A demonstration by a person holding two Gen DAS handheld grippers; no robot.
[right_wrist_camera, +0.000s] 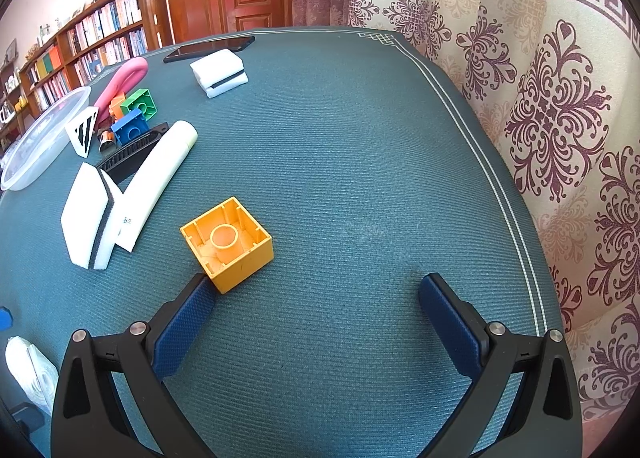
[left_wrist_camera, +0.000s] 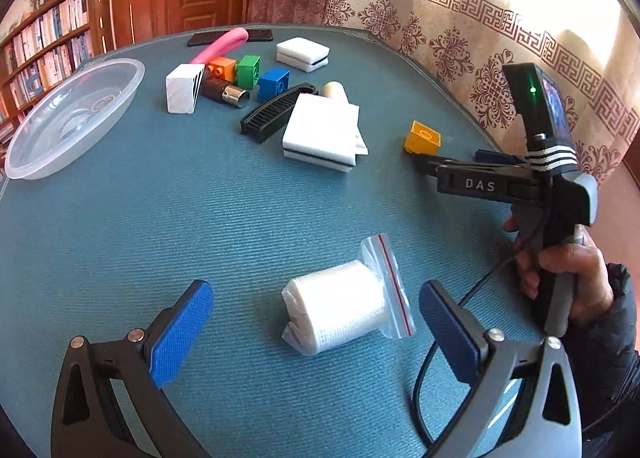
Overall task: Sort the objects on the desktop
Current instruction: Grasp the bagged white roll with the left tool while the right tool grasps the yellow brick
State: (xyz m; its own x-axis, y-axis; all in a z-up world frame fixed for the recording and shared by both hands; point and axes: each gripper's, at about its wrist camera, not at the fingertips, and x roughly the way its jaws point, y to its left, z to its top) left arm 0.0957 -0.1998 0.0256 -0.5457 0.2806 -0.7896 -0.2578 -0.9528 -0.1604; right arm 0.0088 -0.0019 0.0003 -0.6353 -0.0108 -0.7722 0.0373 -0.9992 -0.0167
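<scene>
In the left wrist view, the left gripper (left_wrist_camera: 316, 334) is spread wide, and its two blue pads (left_wrist_camera: 184, 332) hold nothing. Just beyond them and between them lies a white gauze roll (left_wrist_camera: 340, 310) in a clear zip bag (left_wrist_camera: 386, 282) on the blue-green table cover (left_wrist_camera: 160, 225). I judge this roll light and soft; the film of the bag is probably slippery, so the pads should close on the body of the roll from both sides, not on the loose flap with the red line. Far on the left stands an empty clear plastic bowl (left_wrist_camera: 76, 113), perhaps the place for sorted things. Near it is a group: a white block (left_wrist_camera: 182, 89), orange, green and blue bricks, a black comb (left_wrist_camera: 276, 111) and a white sponge (left_wrist_camera: 320, 137). On the right a hand (left_wrist_camera: 568, 270) holds the right gripper (left_wrist_camera: 424, 165), whose tips are near the yellow brick (left_wrist_camera: 423, 136).

In the right wrist view, the right gripper (right_wrist_camera: 316, 298) is also wide apart and empty. The yellow brick (right_wrist_camera: 227, 242) lies with the hollow side up, and its near corner is touching or just beside the left pad (right_wrist_camera: 182, 332); it is not centred between the pads. The brick looks stiff, light and smooth. I would take it on two opposite flat walls, after moving the gripper to the left. A white tube (right_wrist_camera: 160, 177) and the sponge (right_wrist_camera: 90, 217) lie further to the left.
</scene>
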